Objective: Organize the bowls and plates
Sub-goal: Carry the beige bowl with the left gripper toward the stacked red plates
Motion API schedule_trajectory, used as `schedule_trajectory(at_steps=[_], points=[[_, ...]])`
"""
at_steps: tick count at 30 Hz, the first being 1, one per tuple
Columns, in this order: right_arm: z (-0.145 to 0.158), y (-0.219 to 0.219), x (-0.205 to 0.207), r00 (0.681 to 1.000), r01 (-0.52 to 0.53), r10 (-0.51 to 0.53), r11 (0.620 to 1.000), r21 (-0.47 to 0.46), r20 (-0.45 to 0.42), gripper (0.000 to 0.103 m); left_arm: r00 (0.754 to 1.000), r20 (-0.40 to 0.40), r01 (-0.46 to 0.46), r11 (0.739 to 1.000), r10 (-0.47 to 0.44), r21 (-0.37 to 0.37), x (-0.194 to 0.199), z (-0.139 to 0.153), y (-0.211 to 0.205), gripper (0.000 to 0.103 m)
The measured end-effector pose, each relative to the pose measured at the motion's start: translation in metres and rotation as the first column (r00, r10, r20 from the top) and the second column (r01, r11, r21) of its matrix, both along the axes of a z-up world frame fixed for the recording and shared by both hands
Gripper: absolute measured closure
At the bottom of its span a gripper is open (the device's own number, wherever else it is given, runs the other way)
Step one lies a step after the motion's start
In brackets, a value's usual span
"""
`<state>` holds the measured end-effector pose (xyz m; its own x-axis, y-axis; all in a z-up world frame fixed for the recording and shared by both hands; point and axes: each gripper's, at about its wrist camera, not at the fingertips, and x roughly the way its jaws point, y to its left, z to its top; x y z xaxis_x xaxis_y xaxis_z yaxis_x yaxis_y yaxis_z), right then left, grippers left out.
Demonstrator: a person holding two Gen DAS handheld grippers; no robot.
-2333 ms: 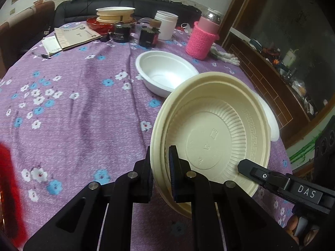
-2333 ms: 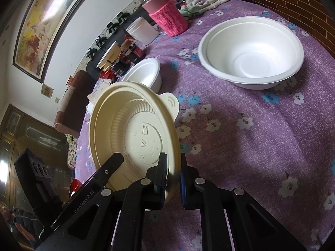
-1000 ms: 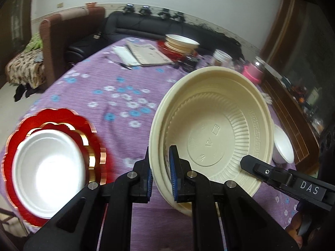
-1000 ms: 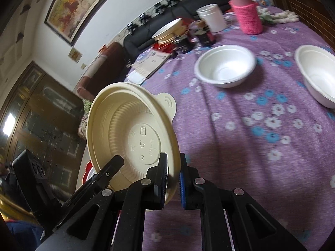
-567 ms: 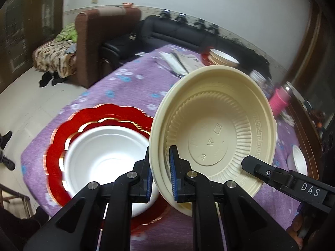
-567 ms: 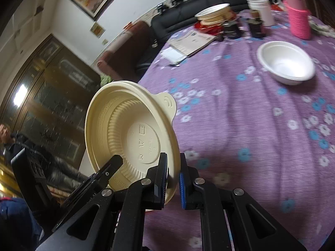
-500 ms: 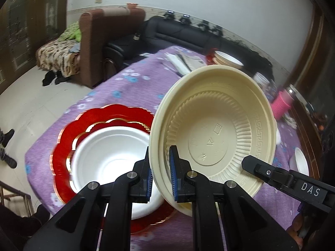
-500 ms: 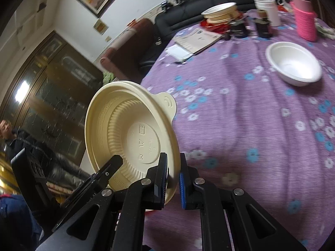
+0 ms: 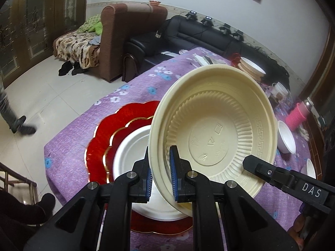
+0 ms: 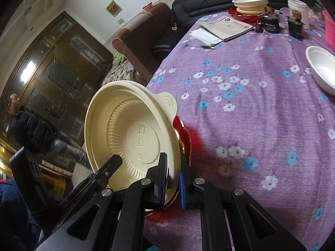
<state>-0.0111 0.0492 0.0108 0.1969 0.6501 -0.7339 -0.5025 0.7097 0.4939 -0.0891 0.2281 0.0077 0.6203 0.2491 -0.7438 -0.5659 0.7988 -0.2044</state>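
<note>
Both grippers hold one cream plastic bowl [image 9: 213, 133] by opposite rims, tilted up on edge. My left gripper [image 9: 160, 177] is shut on its near rim. My right gripper [image 10: 173, 179] is shut on the other rim of the same bowl [image 10: 134, 140]. Just under and behind the bowl, a white foam bowl [image 9: 132, 146] sits on a red scalloped plate [image 9: 117, 123] with gold trim, at the table's near-left end. The red plate [image 10: 184, 131] peeks out past the cream bowl in the right wrist view.
The table has a purple flowered cloth [image 10: 251, 104]. White foam bowls [image 9: 286, 138] [image 10: 322, 71] stand farther along it. A stack of bowls on a red plate [image 10: 251, 4], jars, papers and a pink-sleeved bottle [image 9: 297, 117] stand at the far end. A person [image 10: 31, 129] walks by on the left.
Both grippers have swung the cream bowl leftward from the table's middle to above the red plate and white bowl, and it now hangs closer over them. Both grips are unchanged.
</note>
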Motion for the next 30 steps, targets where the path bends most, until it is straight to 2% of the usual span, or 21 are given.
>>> schedule_trajectory(at_steps=[8,15,30], points=[[0.002,0.021,-0.006,0.999,-0.052,0.052,0.999,-0.002,0.001,0.093,0.999,-0.004,-0.042,0.999,0.042,0.012,-0.012,0.002,0.011,0.090],[-0.011,0.035,-0.006,0.995,-0.092,0.091,0.995,-0.025,-0.031,0.093,0.997,-0.039,-0.071,0.997,0.071,0.011,-0.017,-0.008,0.017,0.090],[-0.026,0.044,-0.007,0.992,-0.116,0.112,0.991,-0.060,-0.065,0.093,0.993,-0.075,-0.088,0.996,0.087,-0.002,-0.018,-0.017,0.021,0.090]])
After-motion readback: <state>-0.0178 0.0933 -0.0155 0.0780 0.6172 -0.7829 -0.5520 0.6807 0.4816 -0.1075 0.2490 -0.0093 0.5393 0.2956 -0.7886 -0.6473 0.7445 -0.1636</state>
